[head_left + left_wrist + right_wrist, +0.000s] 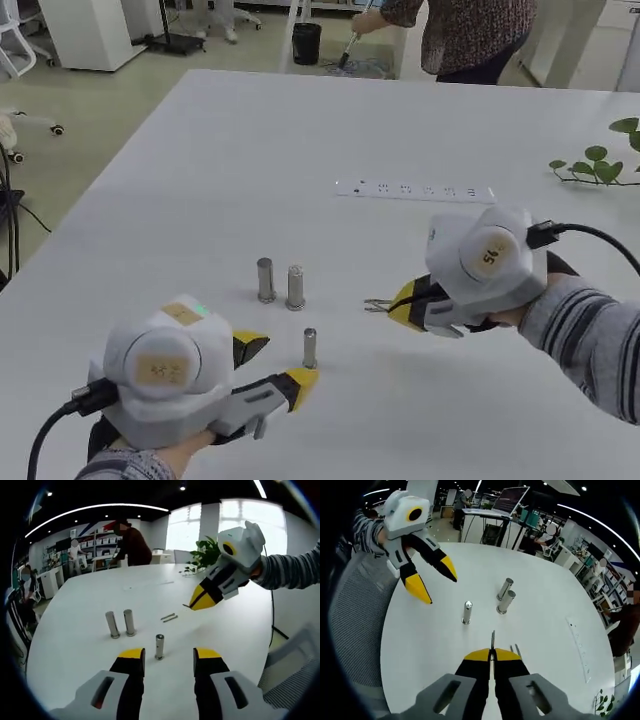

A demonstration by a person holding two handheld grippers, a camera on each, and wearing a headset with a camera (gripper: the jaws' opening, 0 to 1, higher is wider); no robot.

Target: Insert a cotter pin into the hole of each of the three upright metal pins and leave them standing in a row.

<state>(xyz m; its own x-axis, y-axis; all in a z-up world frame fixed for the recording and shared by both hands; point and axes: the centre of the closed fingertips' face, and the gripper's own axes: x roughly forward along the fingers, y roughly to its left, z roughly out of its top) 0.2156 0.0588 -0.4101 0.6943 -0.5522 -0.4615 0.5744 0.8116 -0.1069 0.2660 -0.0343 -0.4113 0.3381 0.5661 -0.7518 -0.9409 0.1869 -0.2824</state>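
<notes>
Three metal pins point(296, 287) stand upright on the white tabletop point(300, 150), two just beside each other and the third pin point(310, 348) apart, with the left tongs point(441, 587) spread open near it, judged ready to steady it. Right tongs point(492, 652) are clamped on a cotter pin point(492, 639) aimed toward the pins, presumably for insertion; spare cotter pins point(168, 617) lie near. A power strip point(415, 190) lies further back, and an open office with people lies beyond.
</notes>
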